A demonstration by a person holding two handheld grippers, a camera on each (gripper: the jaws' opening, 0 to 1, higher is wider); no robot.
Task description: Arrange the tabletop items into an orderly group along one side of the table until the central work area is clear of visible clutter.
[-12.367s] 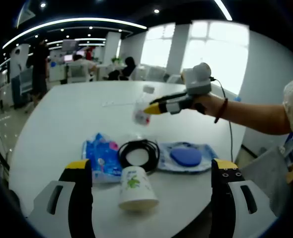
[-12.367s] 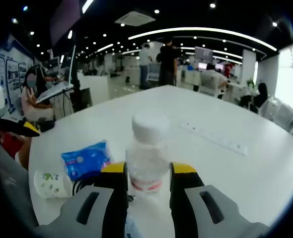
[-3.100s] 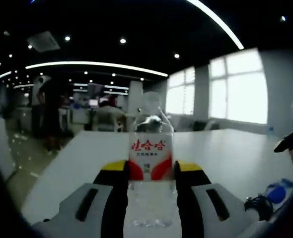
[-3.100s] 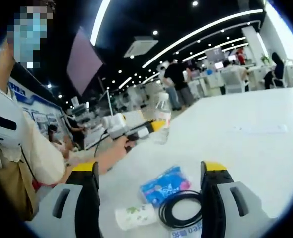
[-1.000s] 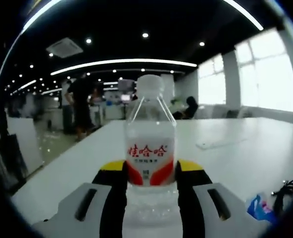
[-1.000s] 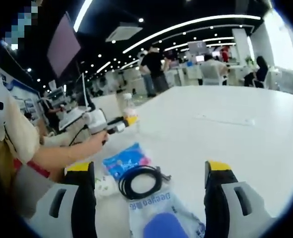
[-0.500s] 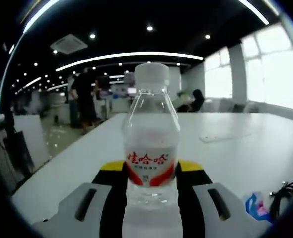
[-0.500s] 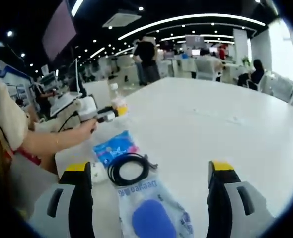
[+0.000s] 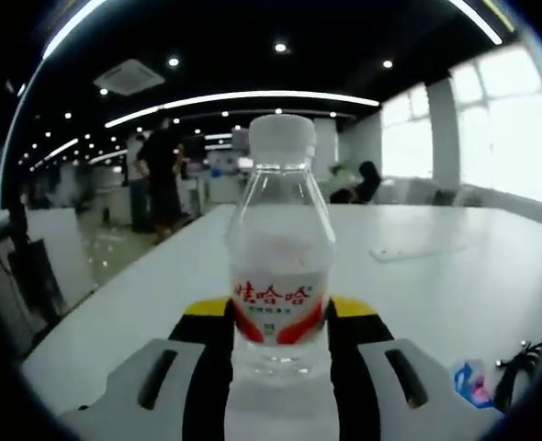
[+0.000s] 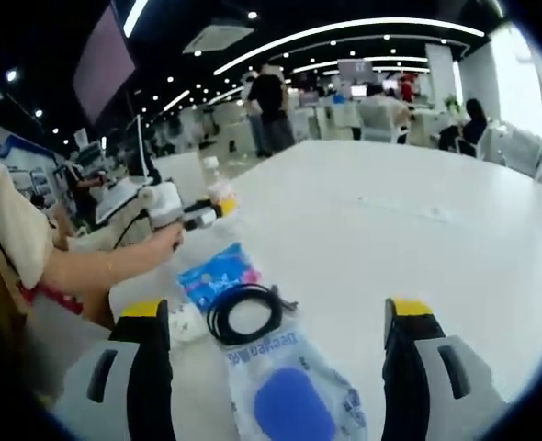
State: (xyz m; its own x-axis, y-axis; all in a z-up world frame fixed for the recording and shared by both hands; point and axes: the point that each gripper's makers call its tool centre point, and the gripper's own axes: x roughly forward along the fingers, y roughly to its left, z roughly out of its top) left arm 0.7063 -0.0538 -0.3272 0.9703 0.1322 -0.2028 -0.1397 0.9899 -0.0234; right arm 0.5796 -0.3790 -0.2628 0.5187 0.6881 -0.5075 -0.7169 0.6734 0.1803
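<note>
In the left gripper view we see our left gripper point(image 9: 278, 317) with its black, yellow-tipped fingers point(image 9: 212, 322) pinching a clear plastic water bottle with a white cap and a red-and-white label point(image 9: 280, 276). The bottle stands upright between the fingers, gripped at the label band. We cannot tell whether its base rests on the white bench point(image 9: 418, 294) or hangs just above it. At the far right edge of that view a corner of a blue plastic packet point(image 9: 471, 384) and part of a black coiled cable point(image 9: 519, 363) lie on the bench.

In the right gripper view our right gripper point(image 10: 276, 354) has its fingers point(image 10: 152, 367) spread wide, with nothing between them. Nearest, between the fingers, lies a clear plastic bag holding a blue oval pad point(image 10: 289, 395). Just beyond it is the black coiled cable point(image 10: 245, 314), touching the bag's far edge, with a white paper cup on its side point(image 10: 186, 323) to its left. The blue plastic packet point(image 10: 216, 268) lies just beyond the cable. Farther left, the person's forearm point(image 10: 106, 266) reaches out level over the bench, and the left gripper point(image 10: 218, 209) there holds the bottle point(image 10: 220, 188) near the bench's left edge.

To the right and beyond, the bench point(image 10: 418, 230) is open, apart from a thin white strip point(image 10: 409, 211) lying flat well away. Behind it people stand among office desks.
</note>
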